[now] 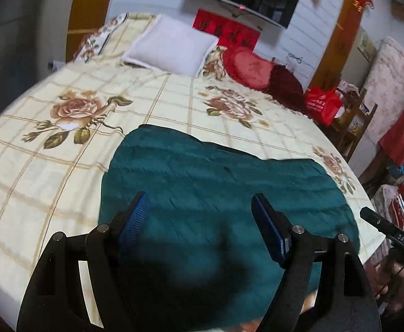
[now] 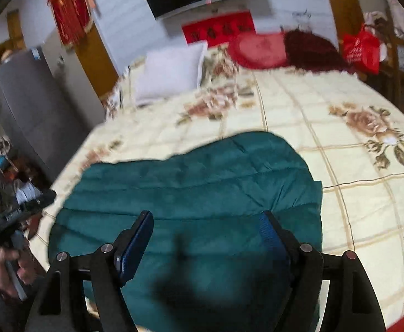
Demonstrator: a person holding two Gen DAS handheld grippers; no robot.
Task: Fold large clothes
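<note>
1. Left gripper [image 1: 200, 207] jaws wide, holding nothing, hovering over teal quilted garment [image 1: 215, 193].
2. Right gripper [image 2: 207, 229] also wide and empty, the garment directly ahead and below, lying partly folded on floral bed cover [image 2: 340, 193].
3. Likely next step: grab an edge. Pinch both layers near the corners, lift evenly and keep both sides level so the padding doesn't bunch.
4. Containers: red bag [image 1: 322, 102] far ahead-right of left gripper; contents can't tell.
</note>
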